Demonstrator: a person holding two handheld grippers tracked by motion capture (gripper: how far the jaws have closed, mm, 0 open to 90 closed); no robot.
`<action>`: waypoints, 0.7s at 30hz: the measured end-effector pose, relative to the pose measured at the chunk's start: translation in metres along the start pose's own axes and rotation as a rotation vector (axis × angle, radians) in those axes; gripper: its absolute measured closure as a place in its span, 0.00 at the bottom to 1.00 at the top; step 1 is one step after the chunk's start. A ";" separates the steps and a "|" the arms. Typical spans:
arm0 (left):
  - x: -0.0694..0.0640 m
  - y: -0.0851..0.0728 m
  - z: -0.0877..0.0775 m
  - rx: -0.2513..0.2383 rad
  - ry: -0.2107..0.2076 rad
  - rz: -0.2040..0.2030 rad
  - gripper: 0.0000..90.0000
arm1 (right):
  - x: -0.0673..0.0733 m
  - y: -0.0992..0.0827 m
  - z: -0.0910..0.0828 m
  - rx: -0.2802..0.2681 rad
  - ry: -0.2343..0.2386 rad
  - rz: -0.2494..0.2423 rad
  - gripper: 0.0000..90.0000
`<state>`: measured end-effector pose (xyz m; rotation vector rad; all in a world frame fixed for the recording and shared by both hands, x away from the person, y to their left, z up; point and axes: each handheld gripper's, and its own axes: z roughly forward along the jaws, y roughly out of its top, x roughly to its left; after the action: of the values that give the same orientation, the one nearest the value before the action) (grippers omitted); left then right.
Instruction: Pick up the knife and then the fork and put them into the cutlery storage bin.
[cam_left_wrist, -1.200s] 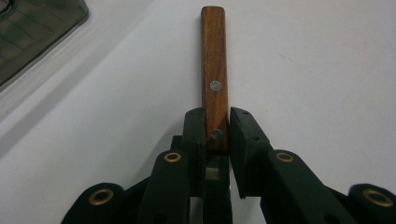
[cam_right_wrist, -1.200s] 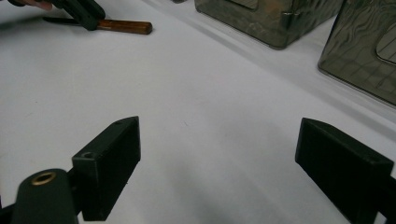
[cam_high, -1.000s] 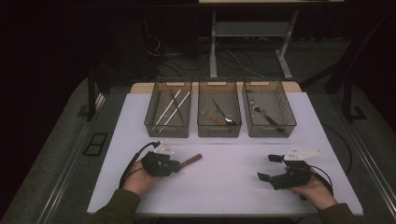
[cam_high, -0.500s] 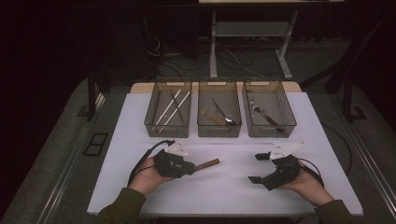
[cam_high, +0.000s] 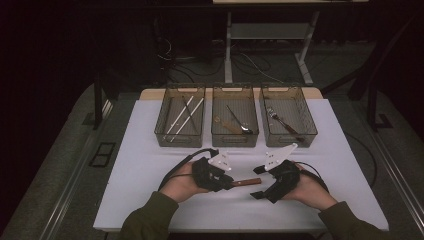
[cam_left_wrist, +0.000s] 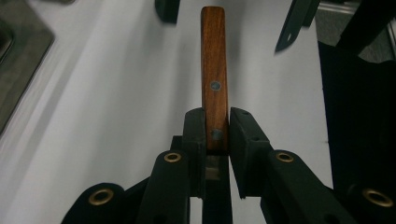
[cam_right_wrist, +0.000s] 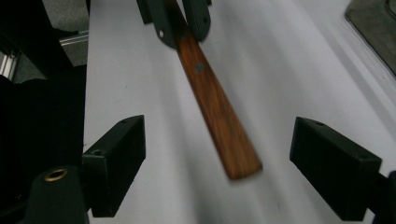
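Dim high view, dark surroundings, white counter (cam_high: 150, 165) softly lit from above, faint shadows, perhaps motion blur beyond the fingers (cam_right_wrist: 116, 168)

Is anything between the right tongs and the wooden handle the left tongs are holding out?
Nothing visible. The handle points free at the open right tongs, its end just short of the pads, bare table beneath.

Three cutlery bins (cam_high: 235, 122) on white table (cam_high: 135, 170)

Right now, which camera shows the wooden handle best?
The left gripper view: the wooden handle is sharp, rivets visible. The right gripper view shows it blurred; the high view shows it small.
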<state>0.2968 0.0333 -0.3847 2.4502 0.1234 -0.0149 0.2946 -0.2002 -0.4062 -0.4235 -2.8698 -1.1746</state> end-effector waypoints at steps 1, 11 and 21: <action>-0.001 0.004 0.001 0.002 -0.004 0.013 0.85 | -0.001 0.002 0.001 0.013 0.015 -0.012 0.24; -0.011 0.013 0.015 0.040 -0.053 0.075 0.85 | 0.006 0.005 0.011 0.082 0.086 -0.073 0.52; -0.014 0.014 0.018 0.054 -0.071 0.096 0.85 | 0.014 0.008 0.016 0.106 0.126 -0.133 0.80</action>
<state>0.2845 0.0100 -0.3891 2.5032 -0.0267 -0.0639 0.2842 -0.1802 -0.4099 -0.1519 -2.8705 -1.0185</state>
